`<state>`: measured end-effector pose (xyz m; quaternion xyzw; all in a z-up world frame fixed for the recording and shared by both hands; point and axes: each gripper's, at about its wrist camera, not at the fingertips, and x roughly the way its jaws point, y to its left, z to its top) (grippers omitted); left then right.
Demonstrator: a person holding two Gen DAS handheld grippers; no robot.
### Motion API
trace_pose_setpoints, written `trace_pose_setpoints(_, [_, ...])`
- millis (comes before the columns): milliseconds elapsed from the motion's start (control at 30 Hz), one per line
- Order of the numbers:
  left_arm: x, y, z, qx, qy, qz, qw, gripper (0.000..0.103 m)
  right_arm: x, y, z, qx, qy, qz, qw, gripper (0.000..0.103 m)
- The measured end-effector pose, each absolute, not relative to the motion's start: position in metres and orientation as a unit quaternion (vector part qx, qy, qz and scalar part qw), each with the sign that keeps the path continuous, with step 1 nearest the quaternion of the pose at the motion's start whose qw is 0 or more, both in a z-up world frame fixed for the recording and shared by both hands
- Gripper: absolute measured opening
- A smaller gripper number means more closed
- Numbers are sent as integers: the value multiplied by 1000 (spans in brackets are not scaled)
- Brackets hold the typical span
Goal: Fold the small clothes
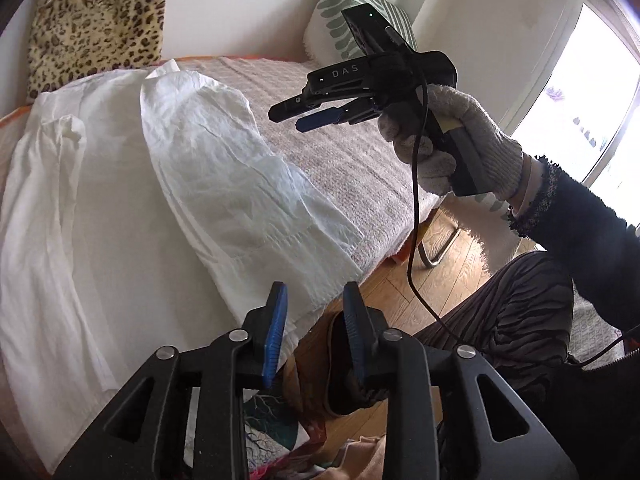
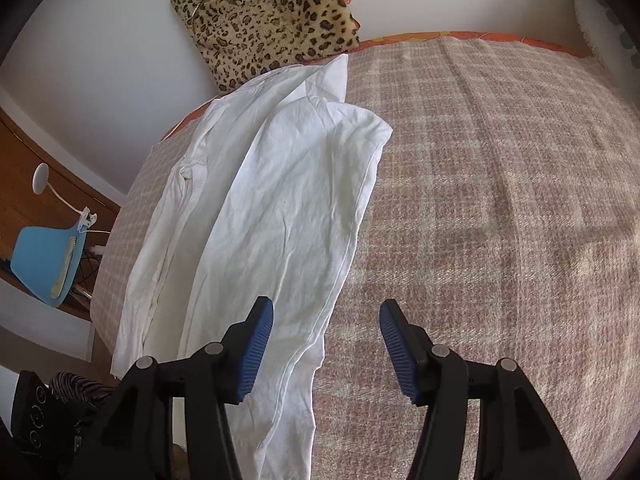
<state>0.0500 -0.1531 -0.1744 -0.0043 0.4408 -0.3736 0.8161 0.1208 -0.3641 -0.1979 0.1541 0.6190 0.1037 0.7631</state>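
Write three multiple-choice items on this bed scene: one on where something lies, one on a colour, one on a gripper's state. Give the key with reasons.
1. Where does the white garment lie?
A. on the checked blanket
B. on the floor
C. on a chair

2. What colour are the gripper pads?
A. red
B. blue
C. green

3. How is the right gripper?
A. shut on the garment
B. open, holding nothing
C. shut on a pillow

Key: A, the cloth is spread over the blanket; B, the ribbed pads are blue; B, its fingers stand apart with nothing between them.

Strong daylight is admitted through the window (image 1: 580, 120) at three o'clock, apparently overexposed; edges are bowed and vignetted throughout.
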Motion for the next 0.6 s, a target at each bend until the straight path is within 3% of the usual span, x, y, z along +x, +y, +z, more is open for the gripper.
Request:
trace_pose_setpoints(133, [65, -167, -181, 0, 436, -363, 823, 34, 104, -368, -208, 196, 625, 124, 745, 56])
trace_pose_setpoints(233, [71, -174, -190, -4, 444, -361, 820, 34, 86, -370, -219, 230, 636, 138, 724, 45])
trace_pose_setpoints(300, [70, -180, -195, 5, 447, -361, 819, 34, 77, -369, -227, 241, 642, 140, 714, 44])
trace_pose_setpoints(400, [63, -189, -199, 30, 441, -355, 824, 44, 68, -366, -233, 251, 645, 142, 708, 39])
trace_pose_setpoints(567, [51, -208, -199, 71, 414, -359, 833, 54, 59, -357, -236, 282, 648, 163, 689, 7])
trace_pose_setpoints(600, [50, -213, -200, 81, 410, -360, 834, 54, 58, -354, -234, 285, 645, 166, 689, 5])
